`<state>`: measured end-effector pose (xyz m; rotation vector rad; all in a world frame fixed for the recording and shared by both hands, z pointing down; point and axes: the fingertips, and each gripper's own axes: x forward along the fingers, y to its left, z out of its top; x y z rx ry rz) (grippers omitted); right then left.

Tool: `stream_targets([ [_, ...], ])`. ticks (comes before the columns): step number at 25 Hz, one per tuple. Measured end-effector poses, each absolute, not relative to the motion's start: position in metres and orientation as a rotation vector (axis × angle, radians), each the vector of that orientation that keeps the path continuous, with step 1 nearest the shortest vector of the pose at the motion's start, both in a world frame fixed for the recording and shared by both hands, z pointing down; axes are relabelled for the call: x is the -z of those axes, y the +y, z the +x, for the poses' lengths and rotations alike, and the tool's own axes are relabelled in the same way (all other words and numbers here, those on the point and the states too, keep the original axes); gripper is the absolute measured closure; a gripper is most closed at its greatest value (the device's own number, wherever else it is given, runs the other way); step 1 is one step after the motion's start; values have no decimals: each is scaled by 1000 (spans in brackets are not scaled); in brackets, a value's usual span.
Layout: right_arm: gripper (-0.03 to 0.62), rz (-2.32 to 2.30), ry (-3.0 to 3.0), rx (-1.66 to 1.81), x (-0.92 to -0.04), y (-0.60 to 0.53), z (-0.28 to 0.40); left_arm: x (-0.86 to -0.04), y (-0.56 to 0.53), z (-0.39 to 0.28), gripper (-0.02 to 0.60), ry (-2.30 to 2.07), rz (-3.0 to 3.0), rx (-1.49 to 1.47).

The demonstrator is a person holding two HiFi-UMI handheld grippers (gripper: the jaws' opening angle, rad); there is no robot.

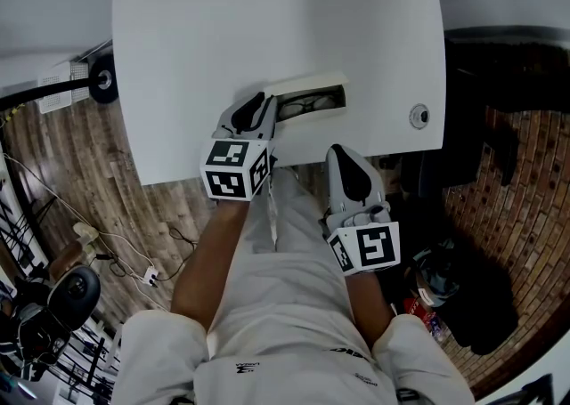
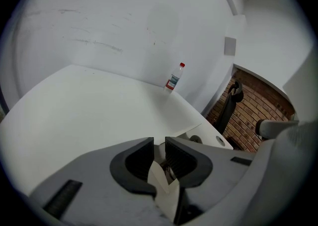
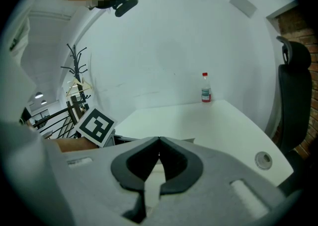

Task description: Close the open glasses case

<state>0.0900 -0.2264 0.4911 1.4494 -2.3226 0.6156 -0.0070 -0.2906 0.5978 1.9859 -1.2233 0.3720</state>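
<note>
The cream glasses case (image 1: 313, 88) lies open near the front edge of the white table (image 1: 267, 20), with dark glasses (image 1: 307, 107) inside. My left gripper (image 1: 264, 99) is at the case's left end. In the left gripper view its jaws (image 2: 159, 143) stand narrowly apart with the cream case wall (image 2: 161, 183) pinched between the pads, and the glasses show just behind it. My right gripper (image 1: 338, 152) hovers over the table's front edge, to the right of and nearer than the case. Its jaws (image 3: 159, 141) are shut with nothing between them.
A small red-capped bottle (image 2: 174, 77) (image 3: 205, 90) stands at the table's far side. A round cable grommet (image 1: 419, 116) sits near the right front corner. A black chair (image 3: 293, 86) stands beyond the right edge. The person's legs are below the table's front edge.
</note>
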Motion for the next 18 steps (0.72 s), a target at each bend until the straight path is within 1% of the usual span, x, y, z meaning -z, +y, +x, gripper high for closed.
stream_targets([
  [18, 599, 1450, -2314, -615, -491, -220, 95, -595, -279, -4, 518, -1220, 2005, -396],
])
